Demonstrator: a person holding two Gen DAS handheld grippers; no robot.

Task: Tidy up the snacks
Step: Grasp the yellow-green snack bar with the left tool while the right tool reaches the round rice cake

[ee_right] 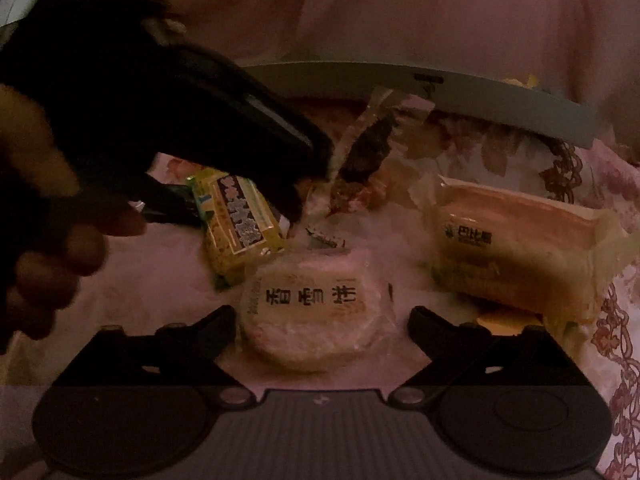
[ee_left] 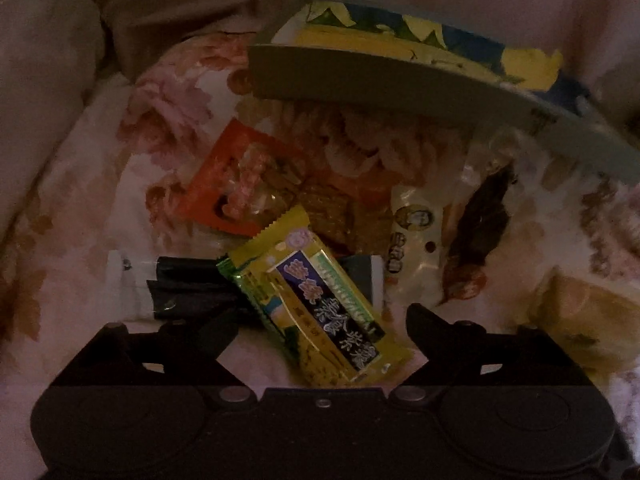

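Observation:
Snack packets lie on a floral cloth. In the left wrist view my open left gripper (ee_left: 320, 320) straddles a yellow packet with a blue label (ee_left: 320, 304), not touching it. Beyond lie an orange packet (ee_left: 236, 184), a brown cracker packet (ee_left: 340, 216), a clear packet with a dark strip (ee_left: 480, 216) and a black-and-white packet (ee_left: 176, 292). A grey box (ee_left: 400, 80) stands behind. In the right wrist view my open right gripper (ee_right: 322, 320) straddles a round white rice-cracker packet (ee_right: 312, 312). The left gripper (ee_right: 224, 200) hovers over the yellow packet (ee_right: 240, 224). A wrapped bread (ee_right: 520, 248) lies to the right.
The grey box's wall (ee_right: 440, 92) runs across the back in the right wrist view. Pale bedding or fabric (ee_left: 48, 80) rises at the left and behind. A hand (ee_right: 40, 220) holds the left gripper at the left edge. A pale wrapped snack (ee_left: 584, 320) lies at the right.

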